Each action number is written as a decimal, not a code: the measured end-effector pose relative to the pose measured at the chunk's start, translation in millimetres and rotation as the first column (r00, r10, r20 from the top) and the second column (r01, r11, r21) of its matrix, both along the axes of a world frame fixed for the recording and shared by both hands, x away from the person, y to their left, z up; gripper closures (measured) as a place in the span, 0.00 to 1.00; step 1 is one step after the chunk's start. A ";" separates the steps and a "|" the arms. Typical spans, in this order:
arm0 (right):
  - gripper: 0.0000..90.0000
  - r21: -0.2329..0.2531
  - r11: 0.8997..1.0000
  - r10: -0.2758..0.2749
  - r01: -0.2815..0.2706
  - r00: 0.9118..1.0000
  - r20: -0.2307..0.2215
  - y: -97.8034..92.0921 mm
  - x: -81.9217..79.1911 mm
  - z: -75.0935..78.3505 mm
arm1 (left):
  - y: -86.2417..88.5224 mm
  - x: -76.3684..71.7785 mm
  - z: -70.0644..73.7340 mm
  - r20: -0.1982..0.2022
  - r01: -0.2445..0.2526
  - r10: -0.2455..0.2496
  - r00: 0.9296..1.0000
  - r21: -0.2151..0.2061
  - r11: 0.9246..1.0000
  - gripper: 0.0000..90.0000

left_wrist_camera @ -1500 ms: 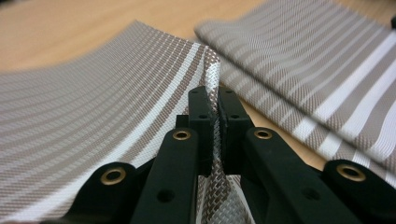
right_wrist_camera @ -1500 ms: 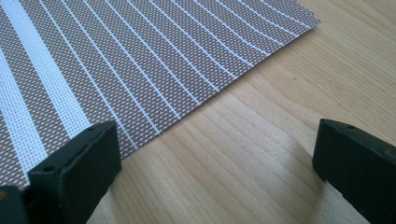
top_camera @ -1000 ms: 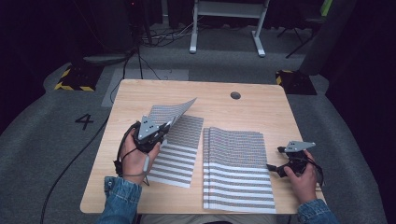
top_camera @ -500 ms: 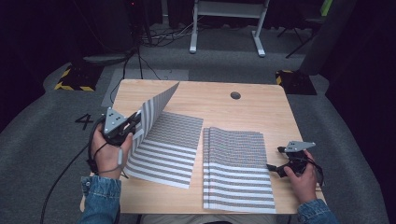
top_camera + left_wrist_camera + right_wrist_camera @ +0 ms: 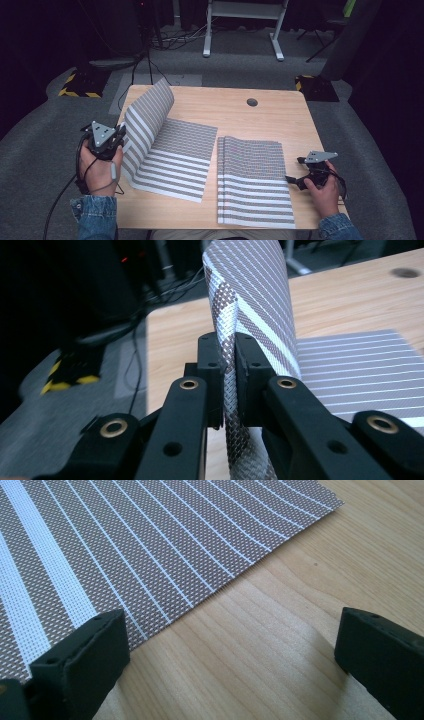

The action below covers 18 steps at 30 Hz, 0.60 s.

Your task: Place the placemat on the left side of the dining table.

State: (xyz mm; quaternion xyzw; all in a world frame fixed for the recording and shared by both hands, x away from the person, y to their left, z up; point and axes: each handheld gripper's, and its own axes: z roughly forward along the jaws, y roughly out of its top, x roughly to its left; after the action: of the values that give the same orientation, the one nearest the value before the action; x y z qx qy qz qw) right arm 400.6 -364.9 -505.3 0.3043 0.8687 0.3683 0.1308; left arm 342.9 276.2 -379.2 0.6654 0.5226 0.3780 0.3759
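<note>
Over at the left edge of the wooden tabletop (image 5: 280,117): left gripper (image 5: 119,137) clamped tight on the near-left edge of the striped placemat (image 5: 167,155), lifting that side well up off the wood. Curling tall and upright there, a big arc of brown-and-white weave, far corner reaching toward the tabletop's back edge. Right half of that placemat lying flat on the wood. Up close in the left gripper view: both black jaws pressed together on the fabric, left gripper (image 5: 229,362) pinching the woven edge of the placemat (image 5: 255,295) between its pads, mesh running down through the jaws and out of sight below. Flat striped portion visible just beyond to the right, round cable hole (image 5: 405,273) in the tabletop far back.

Across to the right: second placemat (image 5: 255,182), lying flat beside the first, near edge close to the front of the tabletop. Right gripper (image 5: 295,181) resting low on the wood just beside that placemat's right edge, held in the right hand (image 5: 325,192), grey plate on top. In the right gripper view: jaws spread wide apart, right gripper (image 5: 230,647) gripping nothing, bare wood between the jaws, left jaw sitting over the edge of the second placemat (image 5: 125,545). Whether touching the weave, cannot tell.

Left hand (image 5: 100,170) wrapped round its gripper's body, denim sleeve (image 5: 95,217) at the bottom.
</note>
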 end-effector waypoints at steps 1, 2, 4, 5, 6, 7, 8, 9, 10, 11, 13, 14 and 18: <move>0.01 0.000 1.000 0.000 0.000 1.000 0.000 0.0 0.0 0.0 | 1.8 -1.1 -0.6 -0.003 -0.019 0.019 1.000 -0.002 1.000 0.93; 0.01 0.000 1.000 0.000 0.000 1.000 0.000 0.0 0.0 0.0 | 1.8 -1.1 -0.6 -0.003 -0.019 0.019 1.000 -0.002 1.000 0.93; 0.01 0.000 1.000 0.000 0.000 1.000 0.000 0.0 0.0 0.0 | 7.4 -3.4 -3.1 -0.038 -0.065 0.065 0.997 -0.001 0.998 0.92; 0.01 0.000 1.000 0.000 0.000 1.000 0.000 0.0 0.0 0.0 | 9.6 -3.8 -3.7 -0.056 -0.082 0.082 0.995 -0.002 0.997 0.89; 0.01 0.000 1.000 -0.001 0.001 1.000 0.000 0.0 0.0 0.0 | 11.7 -4.5 -4.1 -0.051 -0.103 0.102 0.993 -0.004 0.995 0.83; 0.01 0.000 1.000 -0.001 0.001 1.000 0.000 0.0 0.0 0.0 | 11.7 -4.5 -4.1 -0.051 -0.103 0.102 0.993 -0.004 0.995 0.73; 0.01 0.000 1.000 -0.001 0.001 1.000 -0.001 0.0 -0.1 0.0 | 13.2 -5.2 -4.2 -0.035 -0.129 0.129 0.991 -0.003 0.992 0.73; 0.01 0.000 1.000 0.000 0.000 1.000 0.000 0.0 0.0 0.0 | 14.0 -5.9 -4.2 -0.018 -0.158 0.158 0.987 0.012 0.987 0.59; 0.01 0.000 1.000 -0.001 0.001 1.000 0.000 0.1 -0.1 0.0 | 14.3 -7.3 -2.9 -0.001 -0.174 0.174 0.985 0.020 0.984 0.47; 0.01 0.000 1.000 -0.001 0.001 1.000 0.000 0.1 -0.1 0.0 | 12.8 -7.4 -2.1 0.004 -0.165 0.165 0.986 0.007 0.986 0.46; 0.01 0.000 1.000 0.000 0.000 1.000 0.000 0.1 0.0 0.0 | 7.4 -5.9 -1.1 0.005 -0.130 0.130 0.991 -0.013 0.991 0.43; 0.01 0.000 1.000 -0.001 0.001 1.000 0.000 0.1 -0.1 0.0 | 2.2 -4.2 -1.1 -0.003 -0.101 0.101 0.995 -0.016 0.995 0.42; 0.01 0.000 1.000 0.000 0.000 1.000 0.000 0.1 -0.1 0.0 | -18.3 3.9 -4.3 -0.029 -0.004 0.003 1.000 -0.045 0.999 0.40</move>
State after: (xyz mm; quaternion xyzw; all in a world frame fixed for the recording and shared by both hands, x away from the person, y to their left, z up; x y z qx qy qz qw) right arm 400.6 -364.8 -505.3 0.3045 0.8686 0.3682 0.1309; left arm 346.8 257.9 -383.4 0.6614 0.5374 0.3572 0.3824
